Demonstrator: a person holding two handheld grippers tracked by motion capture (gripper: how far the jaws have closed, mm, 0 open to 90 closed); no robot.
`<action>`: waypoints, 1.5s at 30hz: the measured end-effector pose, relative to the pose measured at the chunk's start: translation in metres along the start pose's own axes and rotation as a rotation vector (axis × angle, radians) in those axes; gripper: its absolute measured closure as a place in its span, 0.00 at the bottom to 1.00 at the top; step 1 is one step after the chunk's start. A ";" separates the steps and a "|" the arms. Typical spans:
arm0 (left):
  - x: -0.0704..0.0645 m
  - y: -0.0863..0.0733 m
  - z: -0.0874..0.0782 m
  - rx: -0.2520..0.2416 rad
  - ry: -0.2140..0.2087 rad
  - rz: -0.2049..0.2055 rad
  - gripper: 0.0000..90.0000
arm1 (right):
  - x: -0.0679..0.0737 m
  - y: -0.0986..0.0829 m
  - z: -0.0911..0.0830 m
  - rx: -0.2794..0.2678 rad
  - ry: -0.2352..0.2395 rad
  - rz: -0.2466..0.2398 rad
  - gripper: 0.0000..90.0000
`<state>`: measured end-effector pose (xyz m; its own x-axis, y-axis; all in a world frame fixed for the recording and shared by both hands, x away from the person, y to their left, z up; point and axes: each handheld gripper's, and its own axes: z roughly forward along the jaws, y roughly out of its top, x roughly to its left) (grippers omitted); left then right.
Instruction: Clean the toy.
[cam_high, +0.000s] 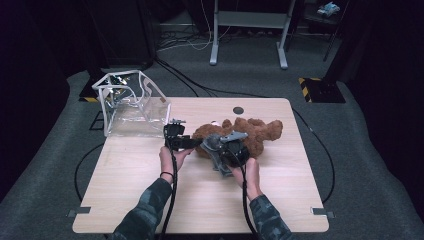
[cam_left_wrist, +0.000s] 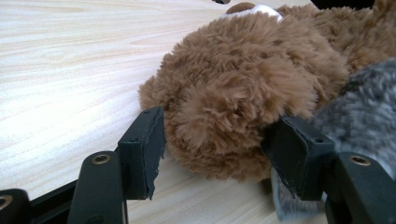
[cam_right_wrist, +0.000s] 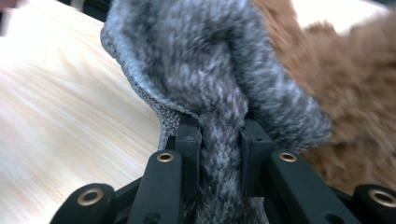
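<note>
**Bear's limb between your left jaws, knit pinched in your right**

Your left gripper (cam_left_wrist: 212, 154) stands spread, jaws either side of a furry limb of the bear (cam_high: 250, 134), not yet closed; your right gripper (cam_right_wrist: 219, 140) is pressed together on the grey knit (cam_right_wrist: 219, 60), just beside that limb; the bear lies mid-table (cam_high: 150, 170), long axis left to right, and which end is the head I cannot tell.

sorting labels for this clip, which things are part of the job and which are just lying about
In the job:
- teddy bear, between the left gripper's jaws
- grey knit cloth, pinched by the right gripper

Lying about:
- clear box at the table's far left corner
- black disc near the far edge
</note>
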<state>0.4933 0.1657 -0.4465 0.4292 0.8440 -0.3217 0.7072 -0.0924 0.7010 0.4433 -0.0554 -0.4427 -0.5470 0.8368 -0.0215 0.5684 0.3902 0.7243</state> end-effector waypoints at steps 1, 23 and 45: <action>0.000 0.000 0.001 -0.001 0.002 0.002 0.42 | -0.004 -0.003 0.000 0.000 -0.007 0.014 0.82; 0.001 -0.003 0.004 0.021 -0.007 0.013 0.40 | -0.050 -0.004 -0.035 -0.060 -0.143 0.088 0.82; 0.008 -0.022 -0.008 0.016 -0.006 0.035 0.26 | -0.154 -0.104 -0.072 0.238 -0.271 0.341 0.49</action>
<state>0.4766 0.1785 -0.4594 0.4568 0.8372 -0.3008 0.7005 -0.1301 0.7016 0.4246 -0.2527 -0.4649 -0.1439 0.9895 -0.0121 0.8291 0.1272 0.5444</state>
